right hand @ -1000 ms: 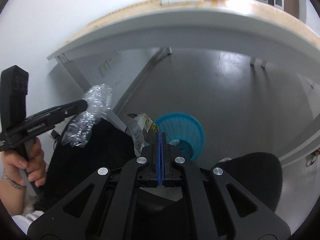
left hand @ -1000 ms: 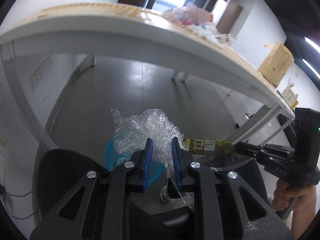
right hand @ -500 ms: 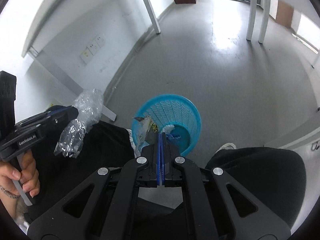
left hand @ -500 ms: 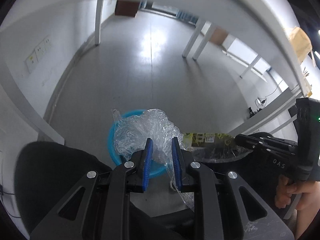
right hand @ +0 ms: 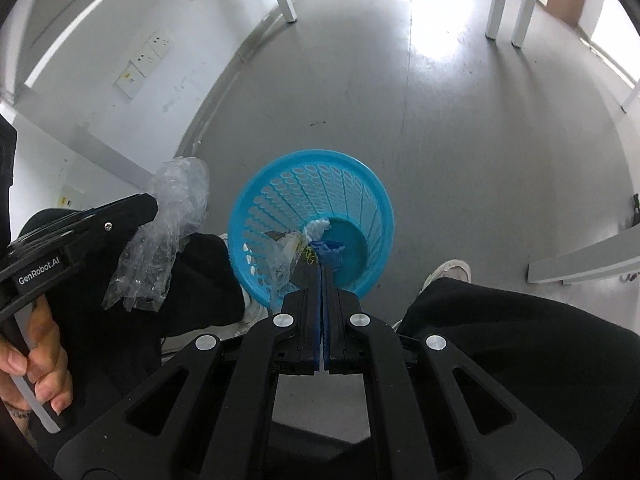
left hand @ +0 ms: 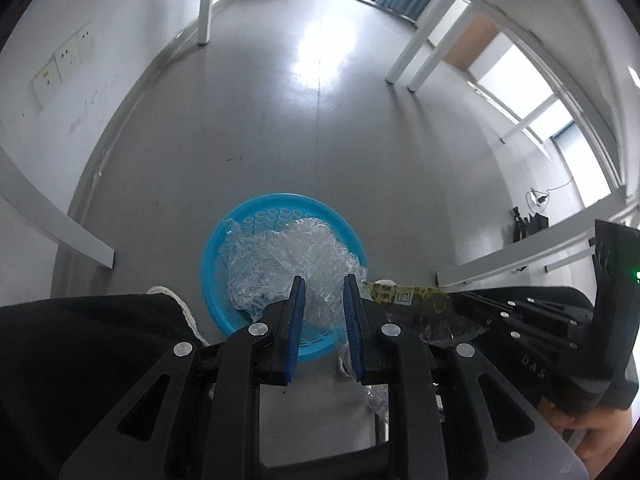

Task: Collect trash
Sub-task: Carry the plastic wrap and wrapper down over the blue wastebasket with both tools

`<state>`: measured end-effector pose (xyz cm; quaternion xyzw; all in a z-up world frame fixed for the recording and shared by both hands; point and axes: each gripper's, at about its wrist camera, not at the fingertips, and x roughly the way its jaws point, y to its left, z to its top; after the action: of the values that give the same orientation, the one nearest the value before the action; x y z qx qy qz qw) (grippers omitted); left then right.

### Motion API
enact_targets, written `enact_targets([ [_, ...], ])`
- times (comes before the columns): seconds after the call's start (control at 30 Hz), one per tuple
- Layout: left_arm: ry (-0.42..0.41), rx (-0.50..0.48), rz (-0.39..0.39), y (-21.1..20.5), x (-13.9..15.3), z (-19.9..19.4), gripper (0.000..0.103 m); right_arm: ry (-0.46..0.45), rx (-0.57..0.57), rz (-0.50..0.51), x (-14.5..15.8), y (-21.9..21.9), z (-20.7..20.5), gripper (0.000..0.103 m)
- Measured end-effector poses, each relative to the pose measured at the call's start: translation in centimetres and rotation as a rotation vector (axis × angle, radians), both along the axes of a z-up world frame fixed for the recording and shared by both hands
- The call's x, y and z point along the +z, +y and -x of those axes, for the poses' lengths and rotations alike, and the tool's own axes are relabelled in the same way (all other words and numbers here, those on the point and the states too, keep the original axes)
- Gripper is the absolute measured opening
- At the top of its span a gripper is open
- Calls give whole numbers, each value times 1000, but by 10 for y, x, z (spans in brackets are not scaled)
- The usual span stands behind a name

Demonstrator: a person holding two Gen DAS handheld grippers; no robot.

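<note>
A blue plastic basket (left hand: 224,240) stands on the grey floor; it also shows in the right wrist view (right hand: 376,204). My left gripper (left hand: 322,286) is shut on a crumpled clear plastic wrap (left hand: 280,264) and holds it above the basket. The wrap hangs from that gripper in the right wrist view (right hand: 160,236), left of the basket. My right gripper (right hand: 322,270) is shut on a yellow-printed wrapper (right hand: 290,252) over the basket's mouth; the wrapper also shows in the left wrist view (left hand: 404,294). White and blue scraps (right hand: 324,236) lie inside the basket.
The person's black-clad knees (right hand: 520,340) and white shoes (right hand: 448,272) flank the basket. White table legs (left hand: 206,0) and low white rails (left hand: 520,256) stand around the floor. Wall sockets (left hand: 60,60) sit on the left wall.
Both views have tilted down from the table edge to the floor. Both grippers have moved over the blue basket, each holding the same trash.
</note>
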<state>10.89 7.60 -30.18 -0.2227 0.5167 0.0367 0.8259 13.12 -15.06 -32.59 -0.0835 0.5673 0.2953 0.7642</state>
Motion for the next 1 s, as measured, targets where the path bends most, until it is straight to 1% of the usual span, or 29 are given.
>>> enact_targets([
  [0.07,15,14,1,5,-6,-6,19,12,-5,6,-8,3,-5,0],
  [0.23,30,58,-44,12,-12,-16,19,55,-21,22,-29,11,-19,0],
  [0.3,43,59,-39,14,-17,-22,19,70,-24,44,-39,16,-25,0],
  [0.47,85,64,-32,14,-30,-35,19,133,-41,59,-59,25,-43,0],
  [0.6,131,69,-27,19,-47,-49,19,168,-51,67,-74,29,-57,0],
  [0.63,148,73,-22,20,-52,-53,19,190,-56,71,-81,30,-61,0],
  [0.77,230,107,19,25,-76,-68,19,221,-72,105,-100,35,-73,0],
  [0.9,275,140,76,30,-94,-77,19,258,-96,114,-113,37,-82,0],
  [1.0,298,145,112,30,-103,-82,19,276,-112,110,-120,38,-87,0],
])
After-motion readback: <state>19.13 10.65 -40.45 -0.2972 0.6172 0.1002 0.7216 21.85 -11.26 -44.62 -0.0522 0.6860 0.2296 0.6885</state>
